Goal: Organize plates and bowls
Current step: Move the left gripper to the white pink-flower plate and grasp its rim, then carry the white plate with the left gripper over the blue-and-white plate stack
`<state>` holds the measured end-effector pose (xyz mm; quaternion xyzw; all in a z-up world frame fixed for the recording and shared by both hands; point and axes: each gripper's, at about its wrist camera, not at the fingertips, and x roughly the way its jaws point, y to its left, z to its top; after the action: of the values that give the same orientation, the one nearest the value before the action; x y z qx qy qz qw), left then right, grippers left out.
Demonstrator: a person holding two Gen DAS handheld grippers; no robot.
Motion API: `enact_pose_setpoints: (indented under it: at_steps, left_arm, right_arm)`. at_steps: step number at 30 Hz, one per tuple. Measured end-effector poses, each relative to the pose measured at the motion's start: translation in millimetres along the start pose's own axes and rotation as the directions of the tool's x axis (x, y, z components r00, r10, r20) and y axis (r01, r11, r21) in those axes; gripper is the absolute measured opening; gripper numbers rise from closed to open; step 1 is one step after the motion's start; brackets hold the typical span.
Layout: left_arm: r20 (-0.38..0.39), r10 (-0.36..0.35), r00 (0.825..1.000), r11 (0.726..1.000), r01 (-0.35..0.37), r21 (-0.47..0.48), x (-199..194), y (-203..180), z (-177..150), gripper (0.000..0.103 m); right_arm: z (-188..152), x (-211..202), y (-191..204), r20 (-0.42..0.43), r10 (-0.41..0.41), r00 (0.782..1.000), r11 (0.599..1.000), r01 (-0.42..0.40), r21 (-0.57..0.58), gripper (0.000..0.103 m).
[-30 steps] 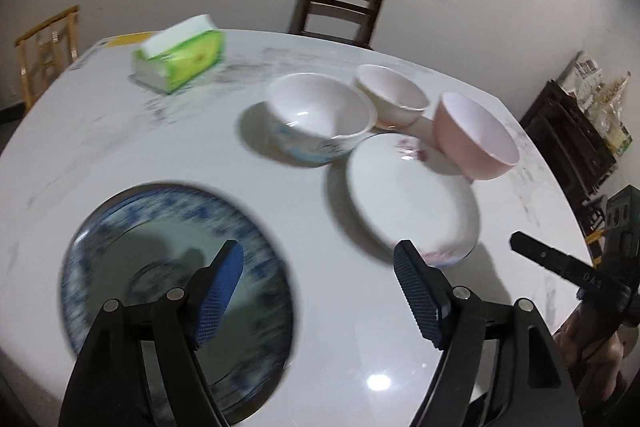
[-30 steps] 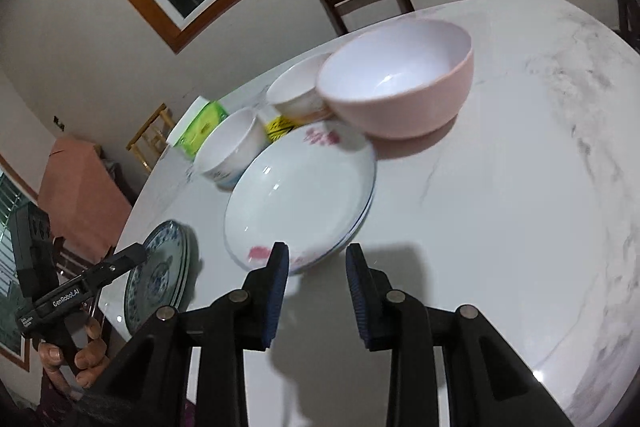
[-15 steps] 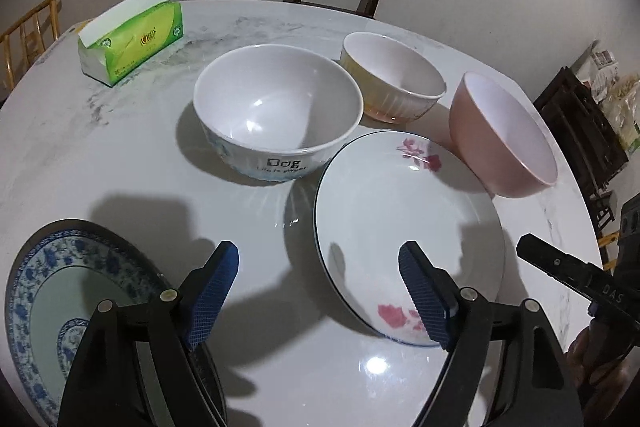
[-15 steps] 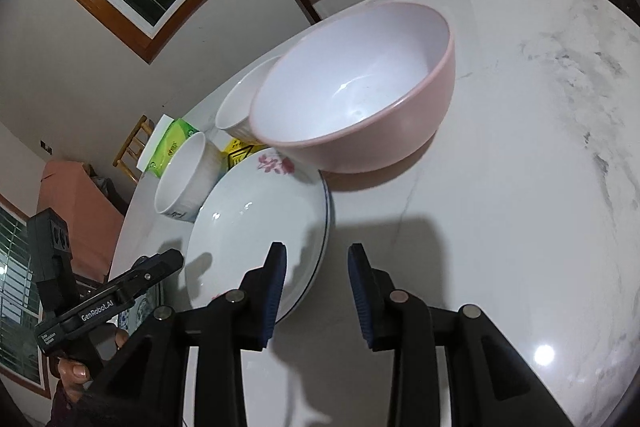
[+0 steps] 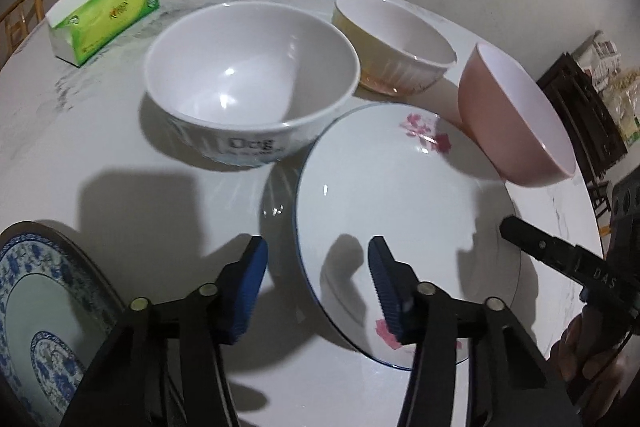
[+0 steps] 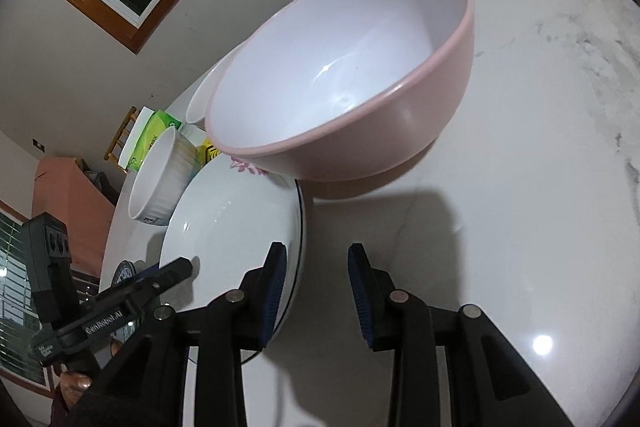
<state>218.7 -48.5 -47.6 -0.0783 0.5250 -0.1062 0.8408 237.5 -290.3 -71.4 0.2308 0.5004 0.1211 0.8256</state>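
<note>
One white plate (image 5: 400, 211) with pink flowers and a blue rim lies on the marble table (image 5: 100, 155). Left gripper (image 5: 316, 273) straddles its near-left rim, jaws just narrowing, untouching. Right gripper (image 6: 316, 285) straddles the opposite rim, narrow, gripping nothing. Behind the plate: pink bowl (image 5: 516, 115), white bowl (image 5: 252, 87), ribbed bowl (image 5: 394, 45).

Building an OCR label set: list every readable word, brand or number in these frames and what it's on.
"Dog": outer wall of the white bowl; a smaller line beneath it is too blurred to read.
"DAS": arm of the right gripper, seen from the left wrist view.
"GenRobot.AI": arm of the left gripper, seen from the right wrist view.
Green tissue pack: red logo and small print, too blurred to read.
Yellow label behind the pink bowl: unreadable.
</note>
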Motion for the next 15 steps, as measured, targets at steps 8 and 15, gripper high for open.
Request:
enact_pose_setpoints:
  at_steps: [8,15]
  left_arm:
    - [0.011,0.007,1.0,1.0,-0.007,0.026,3.6,-4.4,-0.5,0.017]
    - [0.012,-0.021,1.0,1.0,0.021,-0.009,-11.3,-4.9,-14.4,0.013]
  right_arm:
    - [-3.4,9.6,10.6,-0.013,0.0,1.0,0.999,0.0,-0.043,0.008]
    - [-21.7,-5.5,7.3,-0.019,0.019,1.0,1.0,-0.019,-0.005,0.008]
